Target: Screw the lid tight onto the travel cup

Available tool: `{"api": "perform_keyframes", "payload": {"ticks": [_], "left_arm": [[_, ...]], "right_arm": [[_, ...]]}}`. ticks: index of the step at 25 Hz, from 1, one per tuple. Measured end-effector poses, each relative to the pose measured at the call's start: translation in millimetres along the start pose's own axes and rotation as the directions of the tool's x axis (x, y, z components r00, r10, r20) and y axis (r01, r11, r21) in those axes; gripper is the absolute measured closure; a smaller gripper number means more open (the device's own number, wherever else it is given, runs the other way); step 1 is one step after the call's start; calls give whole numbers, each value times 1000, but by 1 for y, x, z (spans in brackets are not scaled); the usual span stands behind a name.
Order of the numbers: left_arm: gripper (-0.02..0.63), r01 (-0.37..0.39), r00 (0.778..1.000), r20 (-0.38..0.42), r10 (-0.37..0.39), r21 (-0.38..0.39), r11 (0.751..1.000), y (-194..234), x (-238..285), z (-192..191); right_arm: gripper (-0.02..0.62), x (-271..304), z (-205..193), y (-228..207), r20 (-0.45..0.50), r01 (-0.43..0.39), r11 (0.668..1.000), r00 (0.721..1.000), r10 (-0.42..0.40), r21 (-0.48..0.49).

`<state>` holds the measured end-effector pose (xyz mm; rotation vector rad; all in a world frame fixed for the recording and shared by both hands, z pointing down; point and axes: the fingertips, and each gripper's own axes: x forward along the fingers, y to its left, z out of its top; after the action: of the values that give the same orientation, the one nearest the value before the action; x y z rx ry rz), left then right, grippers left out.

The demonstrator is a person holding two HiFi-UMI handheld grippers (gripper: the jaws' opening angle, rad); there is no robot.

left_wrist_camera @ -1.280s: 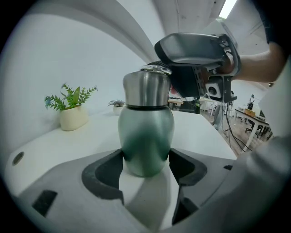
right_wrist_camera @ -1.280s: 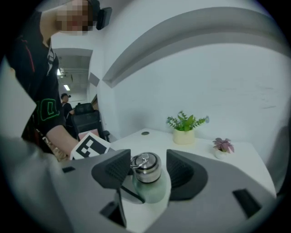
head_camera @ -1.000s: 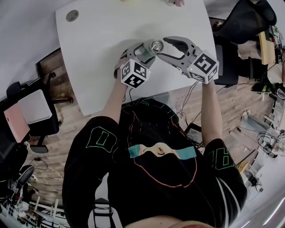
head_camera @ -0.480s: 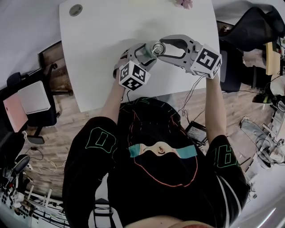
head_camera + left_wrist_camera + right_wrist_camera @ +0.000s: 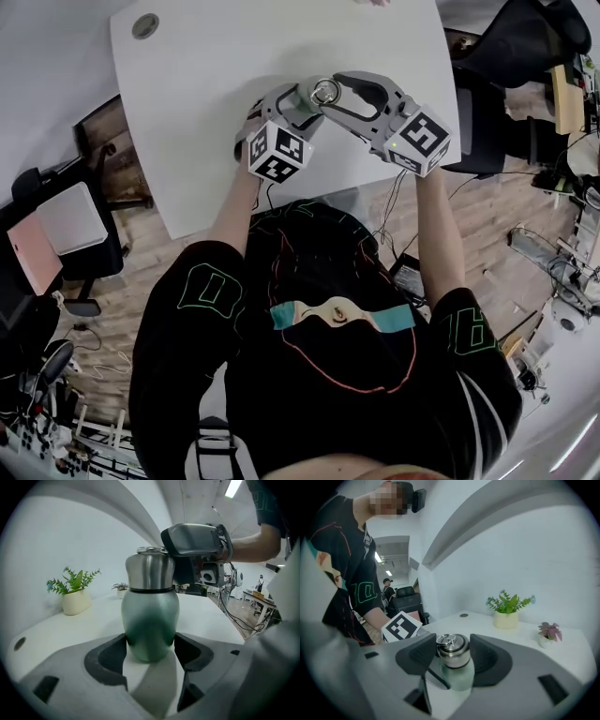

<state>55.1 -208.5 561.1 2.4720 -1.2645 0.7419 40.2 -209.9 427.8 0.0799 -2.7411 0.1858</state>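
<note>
One travel cup [image 5: 149,616], clamped in the left gripper [image 5: 150,652] over the desk [image 5: 61,634], resting or lifted unclear; right gripper [image 5: 453,657], jaws having just been closing, grips its one lid [image 5: 453,645]; two potted plants [image 5: 507,612] behind the cup

A big white table [image 5: 216,112] stands by a white wall [image 5: 525,550]. On the table's far side sit a green plant [image 5: 507,606] and a small pink plant [image 5: 548,632]. A black chair [image 5: 511,47] is beside the table. The floor [image 5: 497,216] under it is brown. A long light [image 5: 233,488] shines above.

Black short-sleeved shirt [image 5: 356,403], green outlined numerals [image 5: 208,291].
</note>
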Motion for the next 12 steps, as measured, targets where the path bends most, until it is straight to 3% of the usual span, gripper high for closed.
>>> {"api": "perform_keyframes", "payload": {"ticks": [6, 12], "left_arm": [[276, -2, 1000, -3, 2, -2, 1000, 0, 2, 3], [276, -14, 1000, -6, 14, 6, 1000, 0, 3, 5]], "right_arm": [[367, -5, -1, -4, 57, 209, 974, 975, -214, 84], [368, -10, -2, -8, 99, 397, 898, 902, -419, 190]]}}
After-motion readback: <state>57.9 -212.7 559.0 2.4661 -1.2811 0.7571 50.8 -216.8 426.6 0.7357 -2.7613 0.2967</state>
